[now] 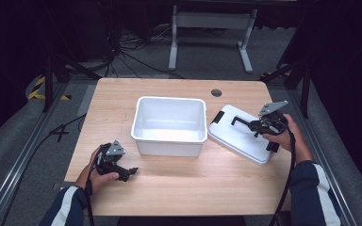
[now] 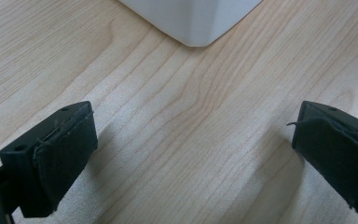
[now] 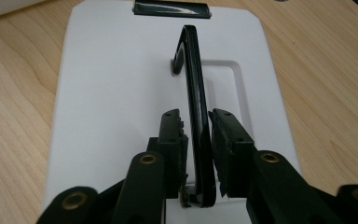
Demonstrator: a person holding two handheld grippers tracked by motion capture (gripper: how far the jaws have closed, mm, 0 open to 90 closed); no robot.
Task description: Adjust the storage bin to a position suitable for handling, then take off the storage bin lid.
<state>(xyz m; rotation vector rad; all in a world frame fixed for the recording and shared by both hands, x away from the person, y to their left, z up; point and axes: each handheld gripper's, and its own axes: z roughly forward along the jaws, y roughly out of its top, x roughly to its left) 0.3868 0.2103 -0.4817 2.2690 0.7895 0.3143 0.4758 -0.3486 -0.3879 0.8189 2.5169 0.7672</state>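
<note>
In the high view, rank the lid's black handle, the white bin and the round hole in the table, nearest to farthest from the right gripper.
From the right gripper:
1. black handle, between its jaws, on the lid.
2. round hole, up and left, on the tabletop's far side.
3. white bin, left, mid-table.
</note>
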